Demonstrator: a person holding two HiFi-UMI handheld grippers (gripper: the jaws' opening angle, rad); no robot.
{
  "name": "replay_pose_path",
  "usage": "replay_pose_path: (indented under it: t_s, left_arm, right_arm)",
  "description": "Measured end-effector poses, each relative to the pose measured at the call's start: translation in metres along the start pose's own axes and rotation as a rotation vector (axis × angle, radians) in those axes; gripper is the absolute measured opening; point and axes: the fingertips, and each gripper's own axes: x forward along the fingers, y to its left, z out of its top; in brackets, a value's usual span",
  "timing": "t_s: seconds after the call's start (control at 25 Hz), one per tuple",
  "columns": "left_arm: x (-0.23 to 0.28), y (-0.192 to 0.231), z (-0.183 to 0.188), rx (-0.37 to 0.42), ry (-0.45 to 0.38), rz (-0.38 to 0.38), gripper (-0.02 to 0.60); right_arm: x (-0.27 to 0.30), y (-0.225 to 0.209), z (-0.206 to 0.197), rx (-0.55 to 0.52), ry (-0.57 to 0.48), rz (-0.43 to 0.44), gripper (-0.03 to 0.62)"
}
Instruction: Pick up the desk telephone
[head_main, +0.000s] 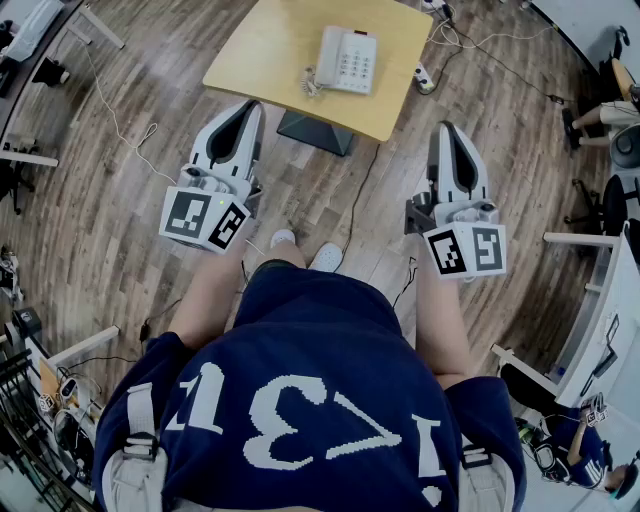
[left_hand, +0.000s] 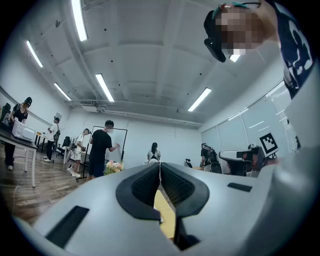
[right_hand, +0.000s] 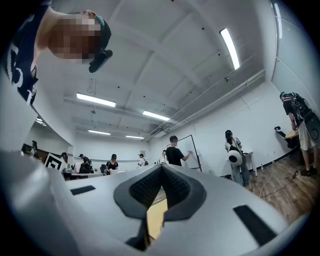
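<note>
A white desk telephone (head_main: 345, 60) with a coiled cord lies on a small light-wood table (head_main: 260, 55) at the top of the head view. My left gripper (head_main: 249, 106) is held level in front of my body, short of the table's near edge and left of the phone. Its jaws are shut with nothing between them. My right gripper (head_main: 447, 128) hangs to the right of the table, shut and empty too. In the left gripper view the closed black pads (left_hand: 150, 182) meet in a line, with a strip of the yellow tabletop (left_hand: 165, 212) below them. The right gripper view shows the same closed pads (right_hand: 175, 187).
The table's dark base (head_main: 315, 131) stands on the wood floor. A power strip (head_main: 425, 79) and cables (head_main: 120, 125) lie around it. White desks (head_main: 590, 300) and seated people are at the right. Several people stand by a whiteboard (left_hand: 112, 145) across the room.
</note>
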Motion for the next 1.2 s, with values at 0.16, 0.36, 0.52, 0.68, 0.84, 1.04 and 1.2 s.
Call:
replay_pose_path:
  t_s: [0.16, 0.36, 0.52, 0.68, 0.84, 1.04, 1.2]
  left_arm:
    - [0.000, 0.001, 0.000, 0.003, 0.001, 0.013, 0.021]
    - [0.002, 0.004, 0.001, 0.009, 0.000, 0.028, 0.021]
    - [0.005, 0.007, 0.000, 0.014, 0.005, 0.042, 0.022]
    - [0.008, 0.010, -0.002, 0.017, 0.009, 0.052, 0.022]
    - [0.024, 0.018, -0.004, 0.008, 0.007, 0.063, 0.023]
    - [0.062, 0.042, -0.015, -0.006, 0.003, 0.054, 0.022]
    - [0.107, 0.075, -0.022, -0.022, -0.004, 0.045, 0.022]
  right_arm:
    - [-0.002, -0.001, 0.004, -0.008, -0.008, -0.003, 0.025]
    - [0.000, -0.010, 0.007, 0.006, -0.014, -0.014, 0.025]
    - [0.002, -0.021, 0.011, 0.062, -0.041, -0.012, 0.026]
    - [0.009, -0.025, 0.011, 0.079, -0.044, 0.000, 0.026]
    - [0.027, -0.029, 0.010, 0.084, -0.032, 0.028, 0.026]
    - [0.066, -0.045, 0.002, 0.076, -0.025, 0.031, 0.026]
    - [0.108, -0.064, -0.005, 0.058, -0.019, 0.018, 0.026]
